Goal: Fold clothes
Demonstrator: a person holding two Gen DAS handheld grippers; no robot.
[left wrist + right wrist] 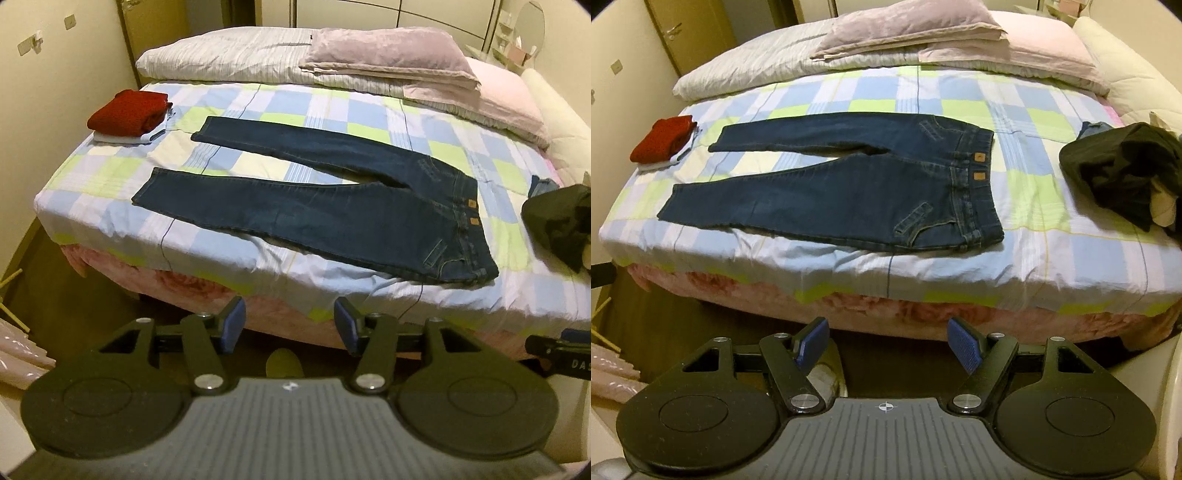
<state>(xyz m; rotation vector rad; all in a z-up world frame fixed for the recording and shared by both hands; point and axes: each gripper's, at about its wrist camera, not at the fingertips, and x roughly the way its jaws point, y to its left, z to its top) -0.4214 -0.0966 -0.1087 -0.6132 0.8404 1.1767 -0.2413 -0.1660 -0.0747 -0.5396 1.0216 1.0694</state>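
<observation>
Dark blue jeans (332, 206) (849, 184) lie flat on the checkered bedspread, legs spread toward the left, waistband at the right with two tan patches. My left gripper (290, 325) hangs open in front of the bed's near edge, nothing between its blue pads. My right gripper (886, 343) is also open and empty, held off the near edge of the bed, apart from the jeans. A folded red garment (129, 110) (663, 138) rests on a white one at the bed's far left.
A crumpled black garment (561, 221) (1123, 170) with a bit of blue denim behind it lies at the bed's right side. Pillows and a folded lilac blanket (388, 55) (908, 26) line the head of the bed. A pink bed skirt (905, 306) hangs below the near edge.
</observation>
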